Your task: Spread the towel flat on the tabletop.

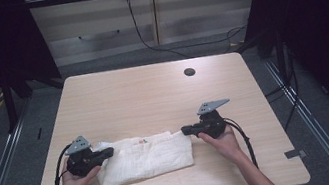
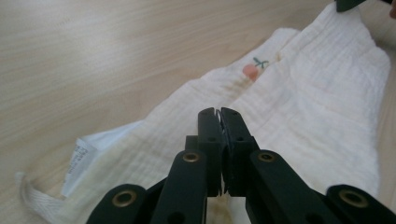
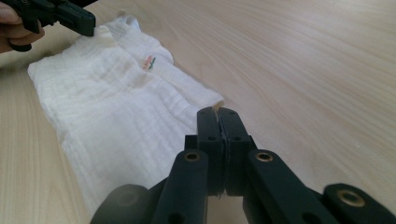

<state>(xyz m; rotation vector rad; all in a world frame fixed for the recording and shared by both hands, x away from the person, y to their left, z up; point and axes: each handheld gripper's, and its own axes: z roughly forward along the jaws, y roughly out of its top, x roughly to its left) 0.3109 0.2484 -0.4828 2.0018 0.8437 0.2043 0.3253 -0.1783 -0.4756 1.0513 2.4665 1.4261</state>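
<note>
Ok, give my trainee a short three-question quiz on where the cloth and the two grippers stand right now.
1. True or false: the white cloth hangs over the table edge.
2. Where does each gripper sit along the cloth? A) both at one end B) one at each end C) both at its middle
3. How do the jaws of the left gripper and the right gripper stand?

Key:
1. False; it lies folded flat on the table.
2. B
3. Both closed; each at a cloth corner, and a thin edge seems pinched between them.
</note>
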